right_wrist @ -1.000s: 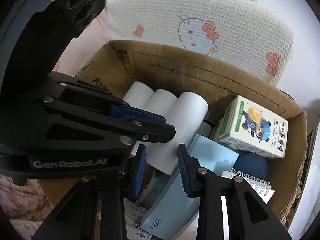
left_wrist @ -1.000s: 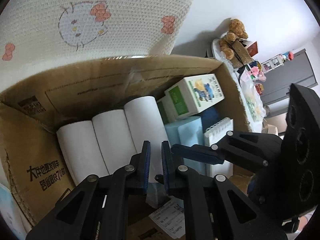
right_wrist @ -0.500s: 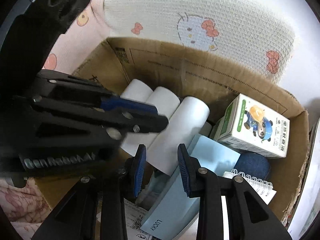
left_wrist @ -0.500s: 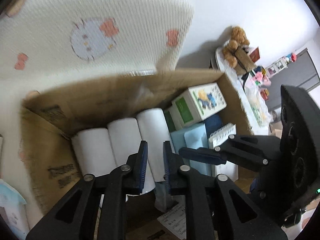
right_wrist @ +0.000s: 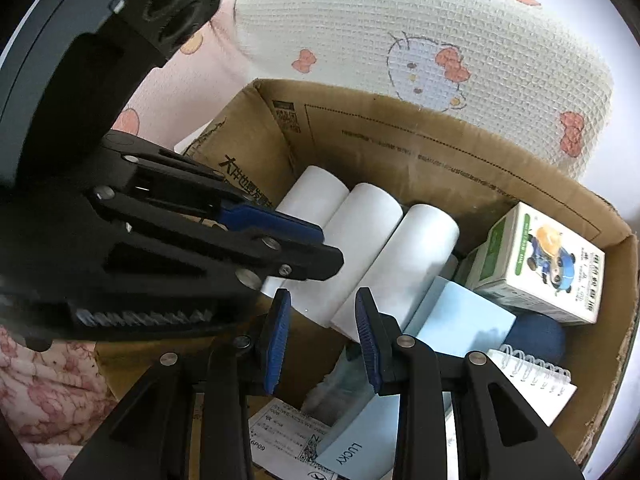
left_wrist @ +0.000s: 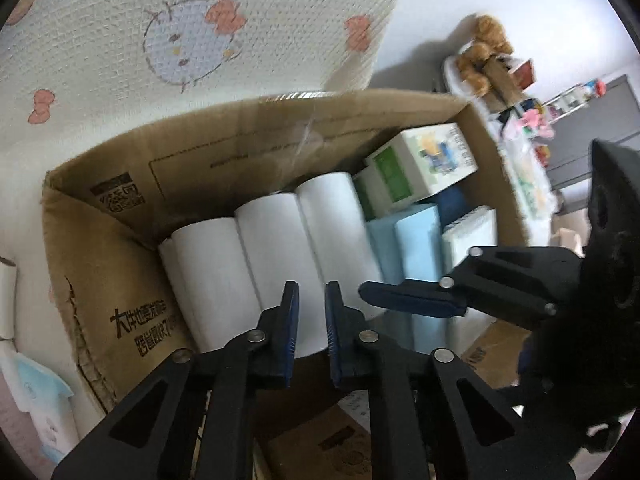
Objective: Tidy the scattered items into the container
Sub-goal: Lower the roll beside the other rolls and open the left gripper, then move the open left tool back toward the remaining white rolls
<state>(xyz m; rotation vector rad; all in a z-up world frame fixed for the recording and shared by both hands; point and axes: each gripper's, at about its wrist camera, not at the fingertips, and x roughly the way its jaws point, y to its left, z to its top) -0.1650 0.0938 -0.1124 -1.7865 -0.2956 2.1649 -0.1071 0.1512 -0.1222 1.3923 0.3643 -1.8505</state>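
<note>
The cardboard box point(left_wrist: 120, 280) fills both of my views, its open top toward me and its far wall pressed against a waffle-textured pillow point(left_wrist: 192, 40) printed with a cartoon cat and pink bows.

My left gripper point(left_wrist: 312, 320) hangs above the near part of the box with its blue-padded fingers point(left_wrist: 290, 320) nearly together; only a narrow slot shows between them, and nothing sits in it. In its view the right gripper's fingers cross in from 3 o'clock. Below, three white paper rolls point(left_wrist: 272, 248) lie side by side along the left wall, smooth and cylindrical, touching one another.

My right gripper point(right_wrist: 320, 332) holds its fingers parted wider, a clear gap between the pads, also empty and touching nothing. The left gripper reaches in from 9 o'clock in this view, its tips over the rolls.

Right of the rolls, a pale blue box point(right_wrist: 452, 320) marked LUCKY leans toward 6 o'clock. A white and green carton point(right_wrist: 540, 268) with a cartoon animal sits at 3 o'clock against the right wall. A dark blue rounded item point(right_wrist: 540, 336) lies just below it, and a white spiral notebook point(right_wrist: 532, 384) rests at 4 o'clock near the frayed rim. Some bare cardboard floor shows at the near left corner, beside a printed shipping label point(right_wrist: 288, 436).
</note>
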